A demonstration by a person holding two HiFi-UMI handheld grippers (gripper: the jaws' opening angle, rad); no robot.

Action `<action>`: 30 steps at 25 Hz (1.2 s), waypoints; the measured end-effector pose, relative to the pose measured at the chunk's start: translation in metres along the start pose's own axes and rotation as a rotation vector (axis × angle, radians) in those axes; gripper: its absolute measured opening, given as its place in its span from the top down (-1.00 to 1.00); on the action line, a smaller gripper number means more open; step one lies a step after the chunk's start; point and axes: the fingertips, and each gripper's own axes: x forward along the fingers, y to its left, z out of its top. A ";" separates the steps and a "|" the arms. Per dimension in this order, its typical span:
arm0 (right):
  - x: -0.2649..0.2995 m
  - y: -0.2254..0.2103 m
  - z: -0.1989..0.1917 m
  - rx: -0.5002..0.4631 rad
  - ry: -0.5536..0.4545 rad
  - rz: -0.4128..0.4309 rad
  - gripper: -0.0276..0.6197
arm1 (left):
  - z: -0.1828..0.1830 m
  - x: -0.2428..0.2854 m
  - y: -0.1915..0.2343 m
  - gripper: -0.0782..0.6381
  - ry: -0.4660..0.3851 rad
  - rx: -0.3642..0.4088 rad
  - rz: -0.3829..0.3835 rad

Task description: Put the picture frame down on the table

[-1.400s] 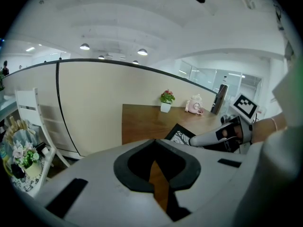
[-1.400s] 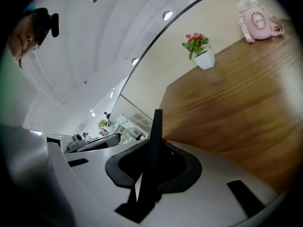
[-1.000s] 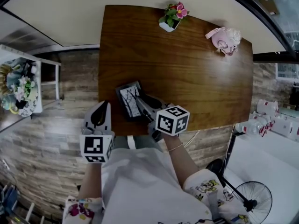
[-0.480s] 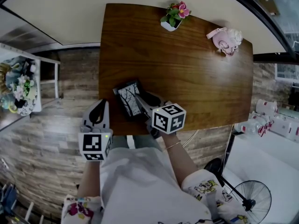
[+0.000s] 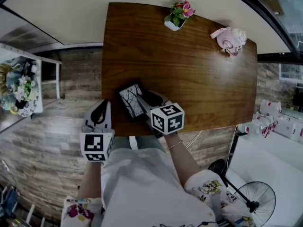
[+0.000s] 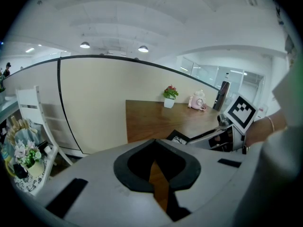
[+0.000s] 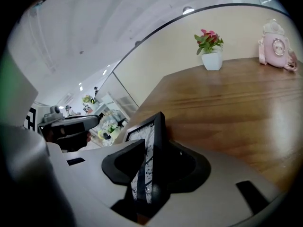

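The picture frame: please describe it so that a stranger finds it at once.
Look at the wooden table. Near its front edge, between the jaws of the right gripper, which have just been opening, is the picture frame. It alone is thin, dark-rimmed, with a white picture of black branches; the flower pot stands at the far edge.

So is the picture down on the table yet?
Nearly. Done: the picture frame seems to rest on the table, near its front edge. In hand: the right gripper has just been opening its jaws, with the frame between them. Left to do: pull that gripper away. The left gripper is shut and empty, off to the side.
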 end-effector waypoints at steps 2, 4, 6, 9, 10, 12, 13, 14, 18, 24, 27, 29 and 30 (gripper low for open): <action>0.001 0.000 -0.001 -0.012 0.006 -0.005 0.52 | -0.001 0.000 0.001 0.77 0.002 0.000 0.000; 0.002 0.000 -0.002 -0.023 0.011 -0.009 0.52 | -0.003 -0.001 0.002 0.77 0.008 -0.001 0.001; 0.002 0.000 -0.002 -0.041 0.019 -0.019 0.51 | -0.005 -0.001 0.002 0.77 0.015 -0.003 0.000; 0.002 -0.001 -0.004 -0.060 0.028 -0.029 0.48 | -0.008 -0.003 0.002 0.77 0.020 -0.003 0.002; 0.002 -0.001 -0.004 -0.062 0.029 -0.031 0.48 | -0.008 -0.003 0.002 0.77 0.021 -0.003 0.003; 0.002 -0.001 -0.004 -0.063 0.029 -0.034 0.48 | -0.009 -0.003 0.002 0.77 0.020 -0.005 0.005; 0.002 -0.001 -0.004 -0.063 0.028 -0.034 0.48 | -0.008 -0.003 0.003 0.77 0.016 -0.005 0.005; 0.002 -0.001 -0.004 -0.062 0.026 -0.033 0.47 | -0.007 -0.004 0.003 0.77 0.012 -0.005 0.007; 0.000 0.000 -0.004 -0.058 0.017 -0.032 0.47 | -0.004 -0.005 0.004 0.77 0.003 -0.006 0.016; -0.011 -0.002 0.000 -0.060 -0.008 -0.038 0.47 | 0.000 -0.009 0.003 0.77 -0.010 0.004 0.021; -0.018 -0.004 0.005 -0.063 -0.027 -0.043 0.47 | 0.006 -0.011 0.002 0.77 -0.020 0.011 0.022; -0.023 -0.003 0.009 -0.063 -0.042 -0.043 0.47 | 0.011 -0.013 0.001 0.77 -0.030 0.015 0.023; -0.026 -0.003 0.011 -0.063 -0.049 -0.042 0.47 | 0.013 -0.014 0.000 0.77 -0.036 0.019 0.023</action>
